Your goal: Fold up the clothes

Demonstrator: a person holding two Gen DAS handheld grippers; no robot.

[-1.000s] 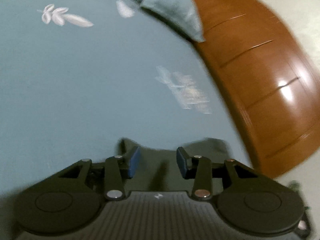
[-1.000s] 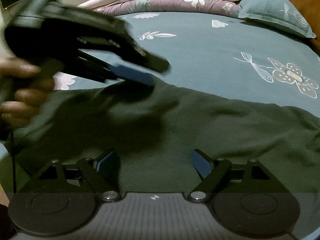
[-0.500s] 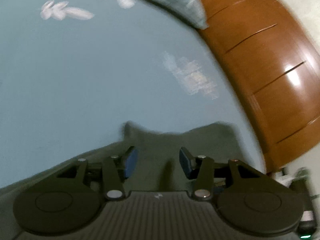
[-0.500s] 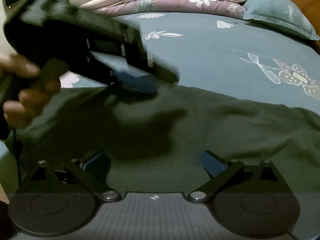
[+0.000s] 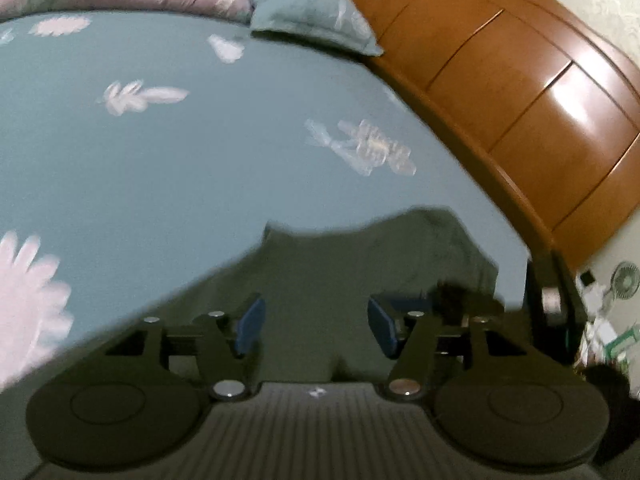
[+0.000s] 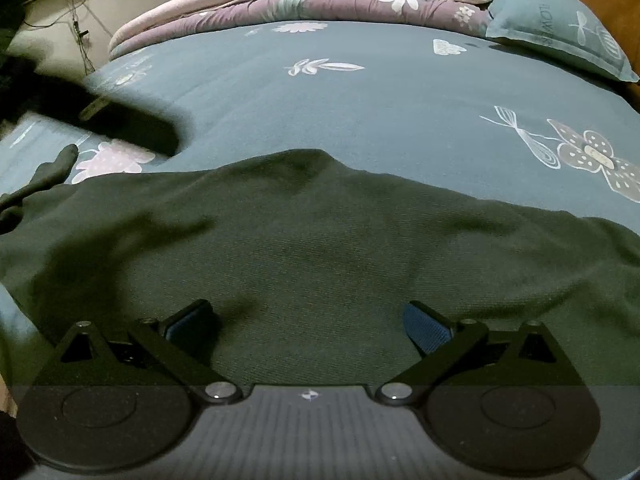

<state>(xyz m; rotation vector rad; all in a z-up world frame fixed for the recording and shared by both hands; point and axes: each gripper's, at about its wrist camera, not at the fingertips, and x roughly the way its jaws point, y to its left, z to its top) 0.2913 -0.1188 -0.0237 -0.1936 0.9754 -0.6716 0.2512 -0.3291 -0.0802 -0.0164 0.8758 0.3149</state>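
**Both hand-held grippers released above the garment**

Now spread across the near side of the bed (image 6: 360, 120): a dark green garment (image 6: 320, 248), mostly flat, with one soft ridge along its far edge. Left hand-held gripper (image 5: 316, 328) unclenched, jaws just widened, nothing between them, lifted clear of the cloth, probably to reach for a new hold. Right hand-held gripper (image 6: 310, 322) spread to its widest, empty, hovering low over the fabric, ready to pinch. Blurred dark shape at far left in the right wrist view, possibly the other tool. Pillow (image 6: 560, 36) far right, well apart.
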